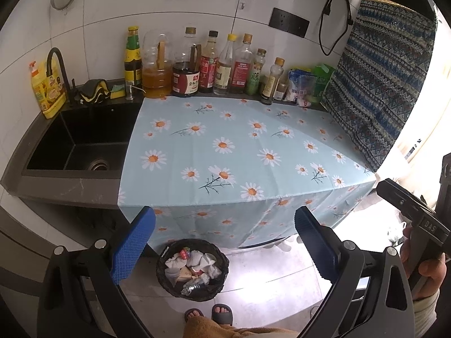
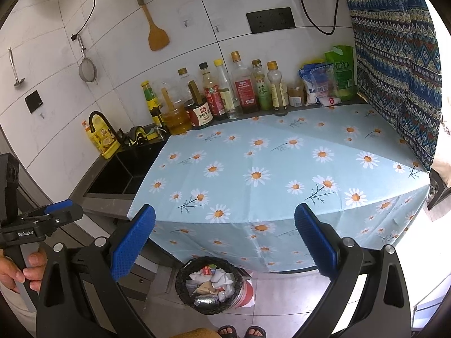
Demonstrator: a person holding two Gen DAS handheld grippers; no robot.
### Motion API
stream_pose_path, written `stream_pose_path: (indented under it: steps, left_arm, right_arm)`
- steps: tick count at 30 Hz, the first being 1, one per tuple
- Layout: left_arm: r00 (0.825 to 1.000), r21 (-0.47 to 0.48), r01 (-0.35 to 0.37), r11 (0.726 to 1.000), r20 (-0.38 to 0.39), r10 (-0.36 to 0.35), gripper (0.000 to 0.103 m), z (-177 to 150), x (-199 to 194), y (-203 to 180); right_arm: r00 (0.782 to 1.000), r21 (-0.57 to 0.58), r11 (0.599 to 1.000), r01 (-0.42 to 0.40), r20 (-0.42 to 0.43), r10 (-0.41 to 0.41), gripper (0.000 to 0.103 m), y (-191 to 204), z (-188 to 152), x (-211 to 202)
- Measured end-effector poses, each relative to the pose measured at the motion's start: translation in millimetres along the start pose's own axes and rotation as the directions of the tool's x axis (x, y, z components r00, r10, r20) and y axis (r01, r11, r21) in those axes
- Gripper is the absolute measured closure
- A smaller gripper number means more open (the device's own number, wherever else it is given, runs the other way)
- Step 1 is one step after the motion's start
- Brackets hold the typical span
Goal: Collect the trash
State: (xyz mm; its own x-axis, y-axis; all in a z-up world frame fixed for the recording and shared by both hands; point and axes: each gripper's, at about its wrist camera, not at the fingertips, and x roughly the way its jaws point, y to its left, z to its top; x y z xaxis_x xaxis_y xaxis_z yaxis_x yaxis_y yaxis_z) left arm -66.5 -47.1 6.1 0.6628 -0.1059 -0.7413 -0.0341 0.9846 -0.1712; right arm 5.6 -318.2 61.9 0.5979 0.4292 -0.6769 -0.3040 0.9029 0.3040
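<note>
A black woven trash basket (image 1: 222,278) stands on the floor below the counter's front edge, filled with crumpled paper, wrappers and a flattened bottle; the right wrist view shows the basket (image 2: 181,277) too. My left gripper (image 1: 224,242) hangs open above the basket with nothing between its blue pads. My right gripper (image 2: 224,242) is also open and holds nothing, raised in front of the counter. The daisy tablecloth (image 1: 225,146) on the counter carries no loose trash that I can see.
Bottles (image 1: 214,64) and bags (image 1: 307,84) line the wall at the back. A black sink (image 1: 84,143) with a tap lies left. A patterned curtain (image 1: 377,79) hangs right. A person's sandalled feet (image 1: 210,314) stand near the basket. The other gripper (image 1: 414,214) shows at right.
</note>
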Motion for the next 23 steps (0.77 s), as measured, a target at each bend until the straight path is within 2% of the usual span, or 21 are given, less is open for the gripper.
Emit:
stream_pose_path:
  steps: [23]
  left_arm:
    - [1.0,0.005,-0.004,1.0,-0.002,0.004,0.007,0.6,5.9,0.4]
  right_arm:
    - [1.0,0.02,1.0,0.0,-0.018,0.0,0.005,-9.7,0.8,9.0]
